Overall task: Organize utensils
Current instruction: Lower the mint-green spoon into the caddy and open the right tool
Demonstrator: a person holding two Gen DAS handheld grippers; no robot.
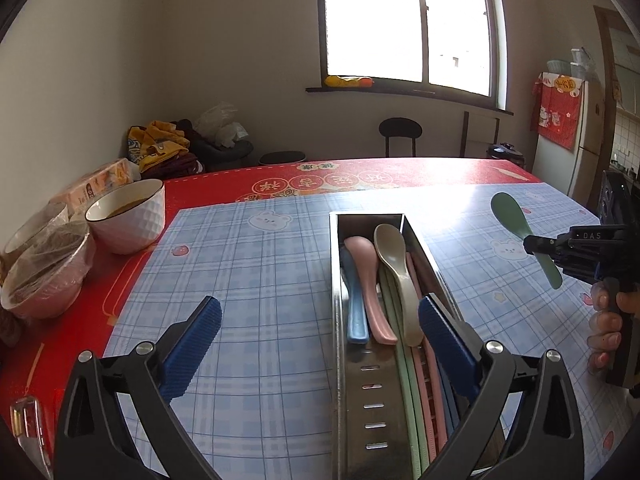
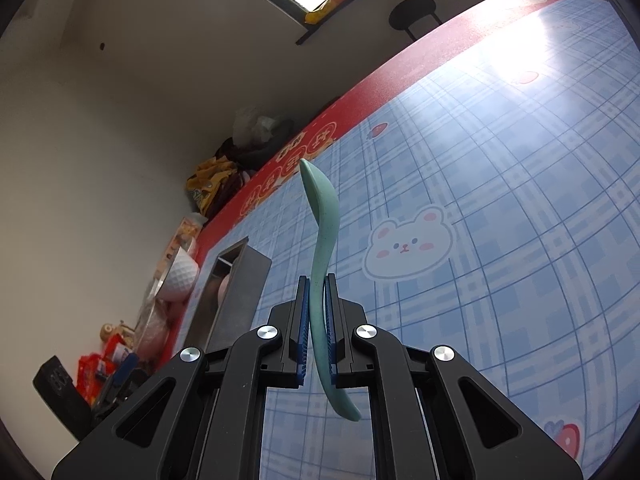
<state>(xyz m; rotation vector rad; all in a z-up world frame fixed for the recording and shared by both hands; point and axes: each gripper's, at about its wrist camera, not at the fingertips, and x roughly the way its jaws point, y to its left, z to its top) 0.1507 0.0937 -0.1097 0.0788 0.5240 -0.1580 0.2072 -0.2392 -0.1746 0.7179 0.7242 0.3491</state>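
The left gripper [image 1: 320, 332] stands spread wide with nothing between its blue pads [image 1: 192, 344]; it grips nothing. Its right-hand finger reaches over the near part of the metal utensil tray [image 1: 340, 280], while the other finger hangs over the blue checked mat [image 1: 260, 272] just to the tray's left. Beyond and between the fingertips, inside the tray, lie a blue spoon [image 1: 356, 312], a pink spoon [image 1: 370, 280] and a beige spoon [image 1: 398, 276], side by side with bowls pointing away, resting on green and pink chopsticks [image 1: 412, 392] that run the tray's length. The right gripper [image 2: 319, 308] is clamped tight on the handle of a green spoon [image 2: 324, 216], which stands nearly upright between the pads, its bowl rising above the fingertips and the handle end sticking out below them. A hand [image 1: 608, 320] holds that gripper, well to the right of the tray. A white bowl [image 1: 128, 216] sits far left of the left fingers.
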